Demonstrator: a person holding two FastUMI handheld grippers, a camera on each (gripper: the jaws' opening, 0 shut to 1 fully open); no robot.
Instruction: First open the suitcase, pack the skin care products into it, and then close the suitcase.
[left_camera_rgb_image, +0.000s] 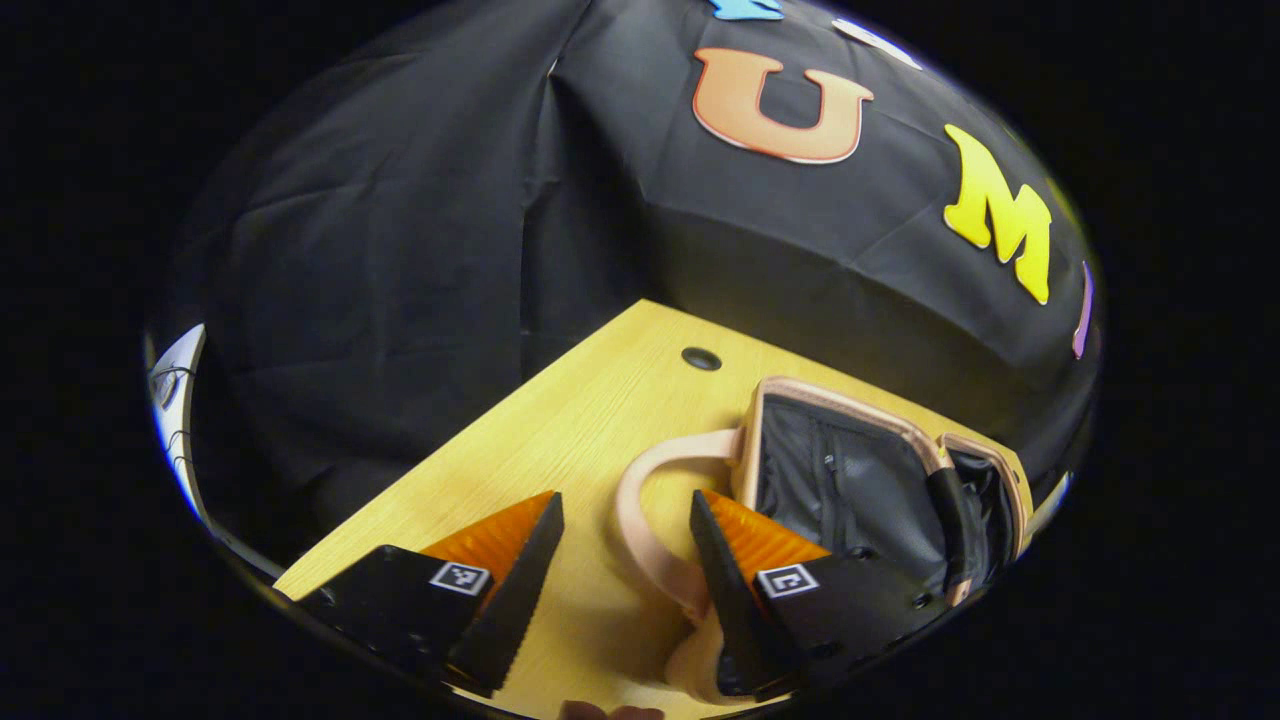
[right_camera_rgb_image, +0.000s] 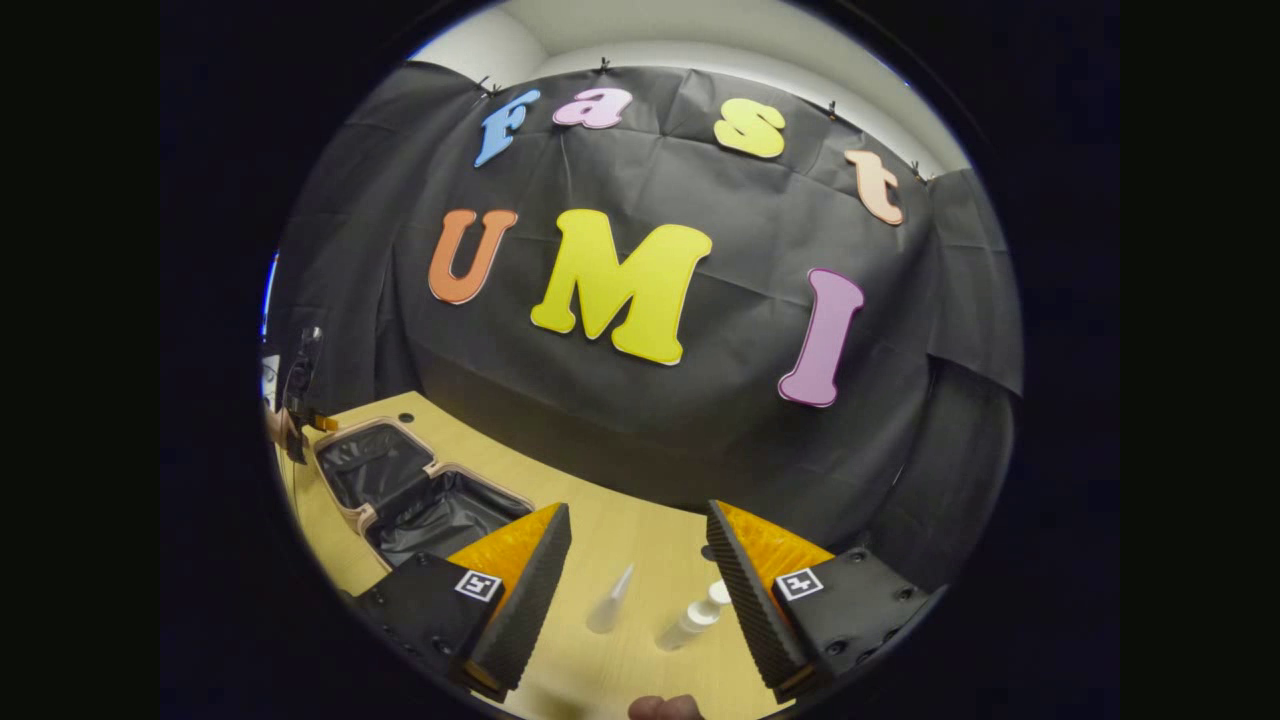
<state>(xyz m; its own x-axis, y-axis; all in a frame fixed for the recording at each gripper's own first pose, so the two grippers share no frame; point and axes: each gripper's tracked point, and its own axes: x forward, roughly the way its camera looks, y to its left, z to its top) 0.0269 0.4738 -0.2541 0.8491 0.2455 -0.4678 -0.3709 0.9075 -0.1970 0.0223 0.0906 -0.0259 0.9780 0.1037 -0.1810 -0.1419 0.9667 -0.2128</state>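
**Suitcase open on desk, both grippers spread and empty**

Left gripper view:
- Desk: light wood-grain top, round cable hole near the far edge. Black wrinkled cloth wall behind and to the left.
- Suitcase at right on the desk, lid laid flat open. Pale pink shell and rim, dark fabric lining with a zip pocket, dark strap across the hinge area.
- Handle: pale pink loop off the case's near side, lying on the desk.
- Left gripper: jaws wide apart, nothing between them. Ribbed inner faces on the fingers. The right-hand finger sits over the handle and next to the case rim; contact can't be told.
- No readable label; small square marker tags on the finger mounts.

Right gripper view:
- Same desk, cloth wall behind, pale ceiling strip above it.
- Suitcase far left on the desk, both halves open, dark crinkled lining.
- Left gripper shows just beyond the case's far-left corner.
- Two bottles between the fingers, on the desk: a clear conical one and a white one with a cap, just beside each other, well apart from the case.
- Right gripper: jaws released wide, touching neither bottle.
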